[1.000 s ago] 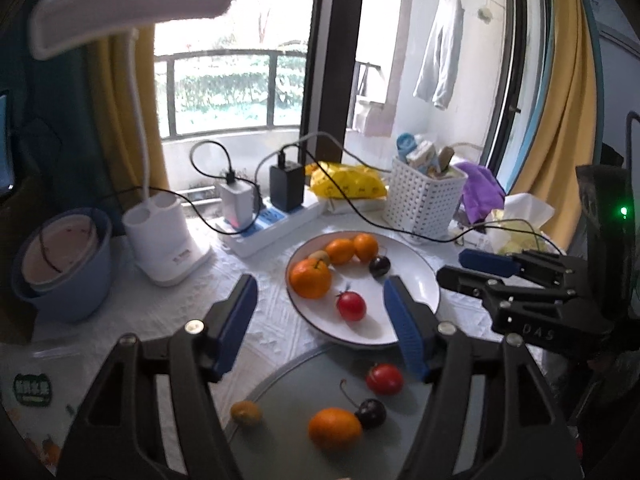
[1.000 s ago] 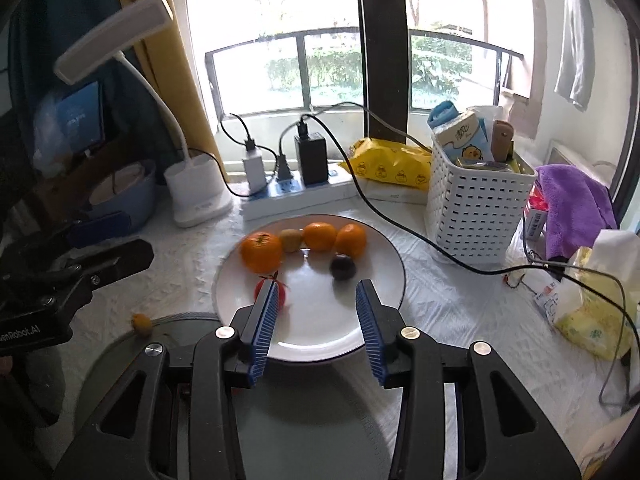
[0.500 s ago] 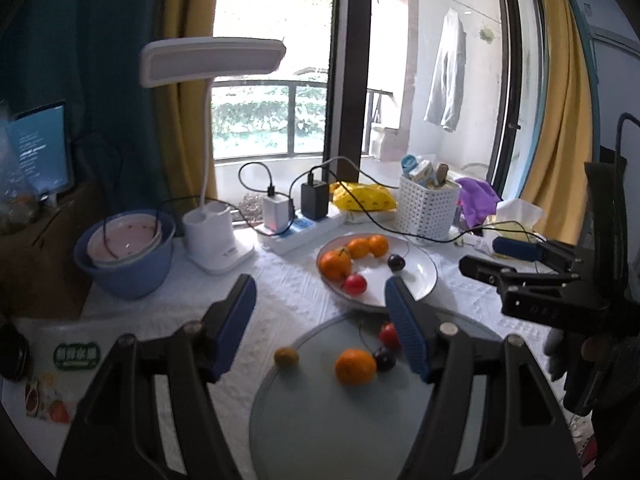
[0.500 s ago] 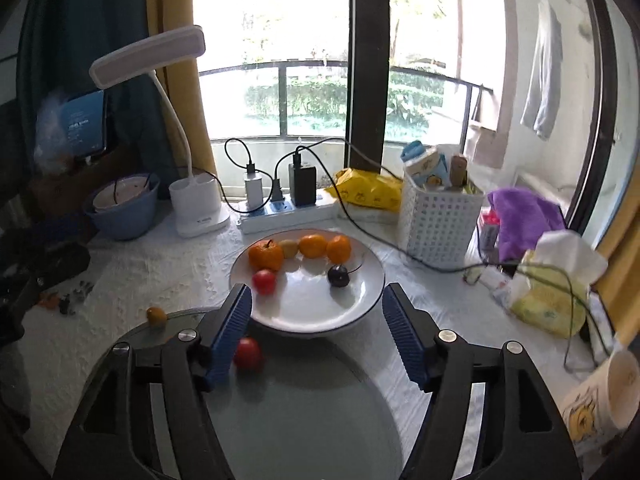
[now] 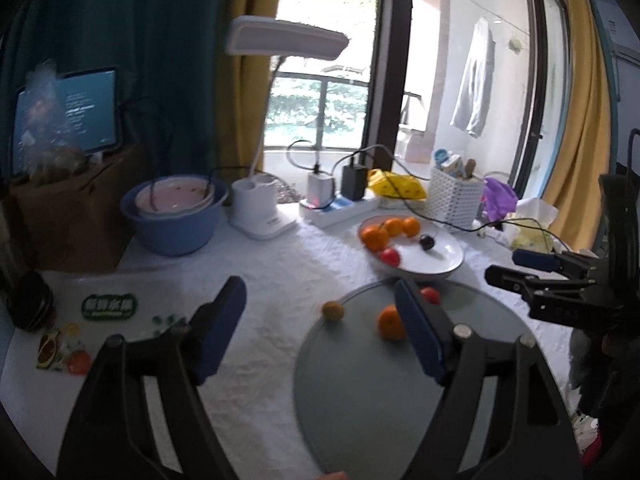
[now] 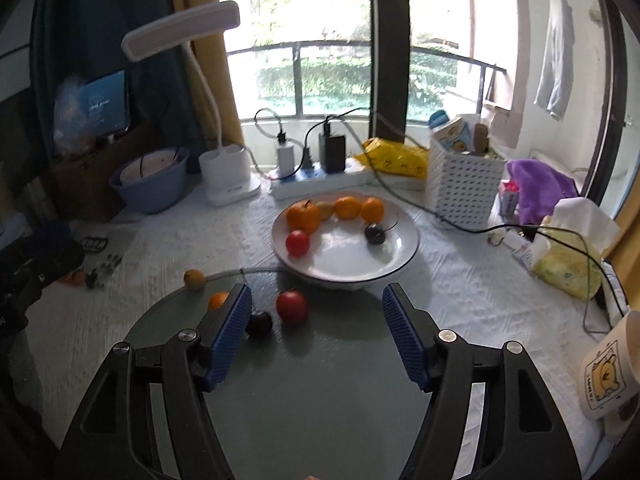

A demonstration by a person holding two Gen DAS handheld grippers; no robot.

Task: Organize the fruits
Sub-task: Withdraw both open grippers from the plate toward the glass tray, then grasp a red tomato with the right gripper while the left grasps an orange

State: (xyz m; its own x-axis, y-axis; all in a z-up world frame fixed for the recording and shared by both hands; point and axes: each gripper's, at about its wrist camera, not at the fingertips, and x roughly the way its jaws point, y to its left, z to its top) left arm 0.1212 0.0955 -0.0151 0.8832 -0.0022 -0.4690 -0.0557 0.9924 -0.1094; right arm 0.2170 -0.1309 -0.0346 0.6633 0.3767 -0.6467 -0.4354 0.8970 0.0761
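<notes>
A white plate (image 6: 408, 248) (image 5: 448, 264) holds several fruits: oranges, a red tomato (image 6: 297, 242) and a dark cherry (image 6: 375, 234). In front of it lies a round glass board (image 6: 320, 380) (image 5: 380, 392) with a red tomato (image 6: 292, 306), a dark cherry (image 6: 259, 323) and a small orange (image 6: 218, 300) (image 5: 390, 322). A yellow-brown fruit (image 6: 195, 279) (image 5: 333, 311) sits at the board's left edge. My right gripper (image 6: 317, 292) (image 5: 504, 266) hovers open above the board, empty. My left gripper (image 5: 316, 292) is over the tablecloth and the board's left rim; its jaws are opening with nothing between them.
Behind the plate are a power strip (image 6: 320, 178) with trailing cables, a white desk lamp (image 6: 228, 180) and a white basket (image 6: 464, 184). A blue basin (image 5: 172, 220) stands at the left. A tissue pack (image 6: 568, 256) and a mug (image 6: 608, 376) are on the right.
Both grippers have drawn back from the plate, so more of the table shows. The right jaws have spread wide; the left jaws have widened a little and its view has swung left.
</notes>
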